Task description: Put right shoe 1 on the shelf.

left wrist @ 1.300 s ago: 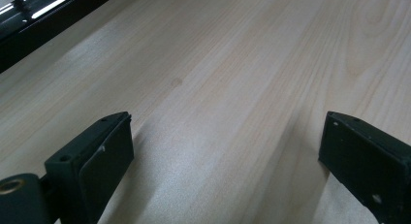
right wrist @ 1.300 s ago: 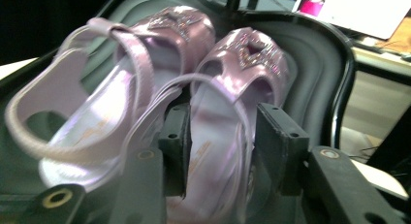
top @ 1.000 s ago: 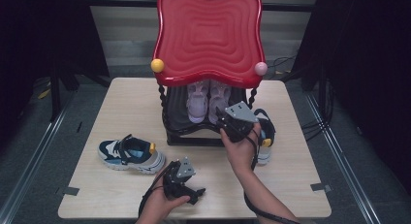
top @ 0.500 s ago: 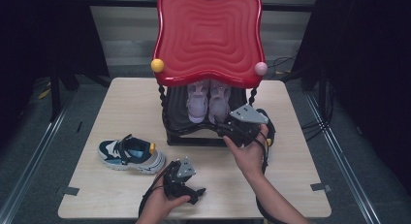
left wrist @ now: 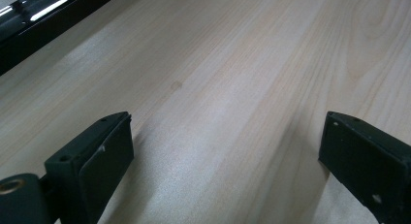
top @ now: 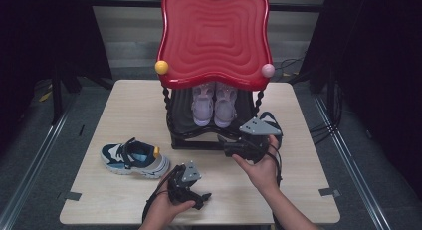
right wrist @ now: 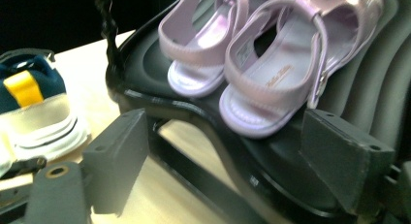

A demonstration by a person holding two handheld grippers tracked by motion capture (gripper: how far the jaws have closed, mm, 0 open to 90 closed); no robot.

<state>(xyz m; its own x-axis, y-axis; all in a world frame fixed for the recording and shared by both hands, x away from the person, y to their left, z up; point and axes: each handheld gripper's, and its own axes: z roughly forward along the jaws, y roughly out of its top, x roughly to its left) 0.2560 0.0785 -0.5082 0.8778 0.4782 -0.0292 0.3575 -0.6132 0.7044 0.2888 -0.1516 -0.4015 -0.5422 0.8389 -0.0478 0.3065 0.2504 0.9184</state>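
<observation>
Your forearms are bare, with no sleeve in the high view. Your left hand-held gripper (top: 201,196) is black, topped by a grey three-cornered plate with small dark holes, and a black cable loops from it. Your right hand-held gripper (top: 224,145) matches it — black body, grey plate, black cable. Up close, each jaw is a matte black block with a small screw hole, and a brass-coloured fitting sits near the base of one jaw on each.

A blue-and-white sneaker (top: 134,159) lies on its own near the bench's (top: 124,105) left edge, toe to the right. Red wavy shelf top (top: 214,38), a yellow ball (top: 161,67) and a pink ball (top: 267,70) at its front corners.
</observation>
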